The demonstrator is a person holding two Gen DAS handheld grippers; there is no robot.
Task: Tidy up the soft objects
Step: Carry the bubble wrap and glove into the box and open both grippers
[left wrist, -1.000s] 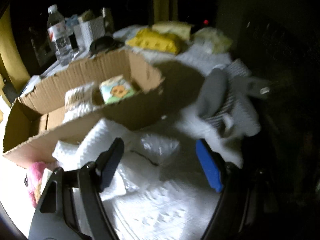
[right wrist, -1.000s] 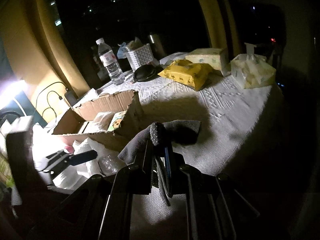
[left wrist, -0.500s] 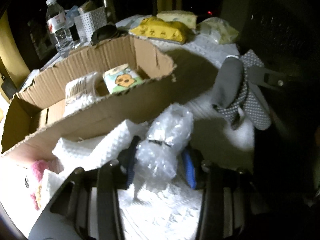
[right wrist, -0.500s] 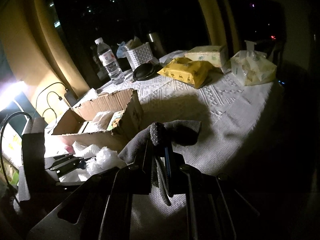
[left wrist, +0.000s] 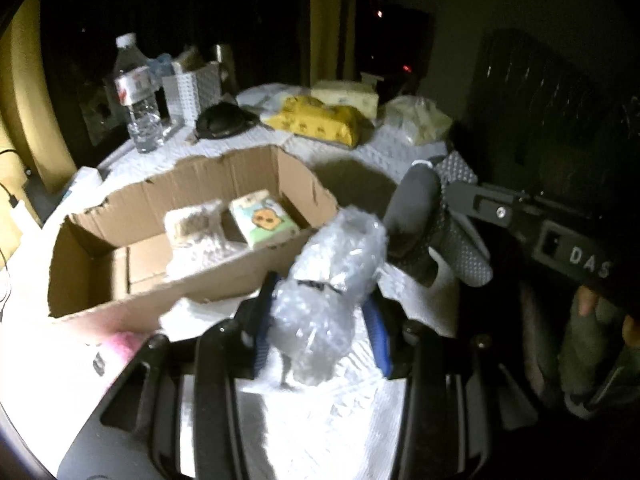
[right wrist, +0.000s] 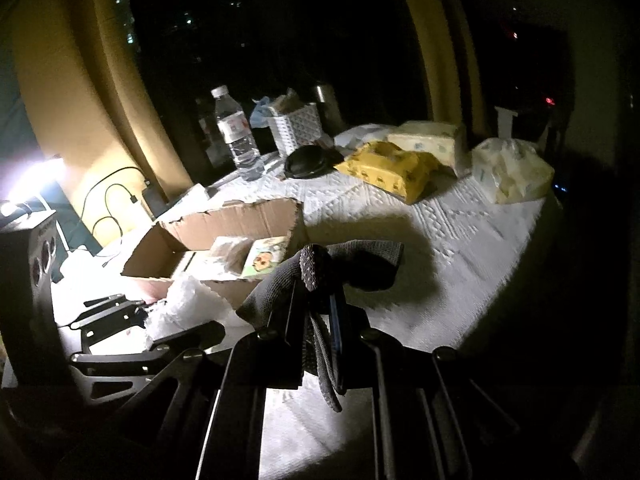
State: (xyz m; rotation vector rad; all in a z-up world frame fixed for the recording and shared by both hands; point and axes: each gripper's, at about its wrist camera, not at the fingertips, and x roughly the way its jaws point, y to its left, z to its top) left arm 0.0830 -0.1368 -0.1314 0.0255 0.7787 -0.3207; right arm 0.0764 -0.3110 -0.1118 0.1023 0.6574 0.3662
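My left gripper [left wrist: 320, 320] is shut on a crumpled wad of clear bubble wrap [left wrist: 332, 280], held above the white tablecloth just in front of the open cardboard box [left wrist: 192, 188]. Inside the box lie a white wrapped bundle [left wrist: 196, 228] and a small tissue pack with a cartoon print [left wrist: 264, 220]. My right gripper [right wrist: 320, 292] is shut on a grey dotted sock [right wrist: 344, 264], which drapes over its fingers to the right of the box [right wrist: 224, 224]. That same sock [left wrist: 420, 216] and right gripper [left wrist: 452, 200] show at the right in the left wrist view.
At the back of the table stand a water bottle [right wrist: 236, 136], a white basket [right wrist: 296, 128], a black round object [right wrist: 308, 160], a yellow pack [right wrist: 388, 168] and pale tissue packs [right wrist: 508, 172]. A pink soft item [left wrist: 124, 342] lies left of my left gripper. A bright lamp [right wrist: 32, 176] glares at far left.
My left gripper closed on the bubble wrap and lifted it off the cloth toward the box. My right gripper rose slightly with the sock still held.
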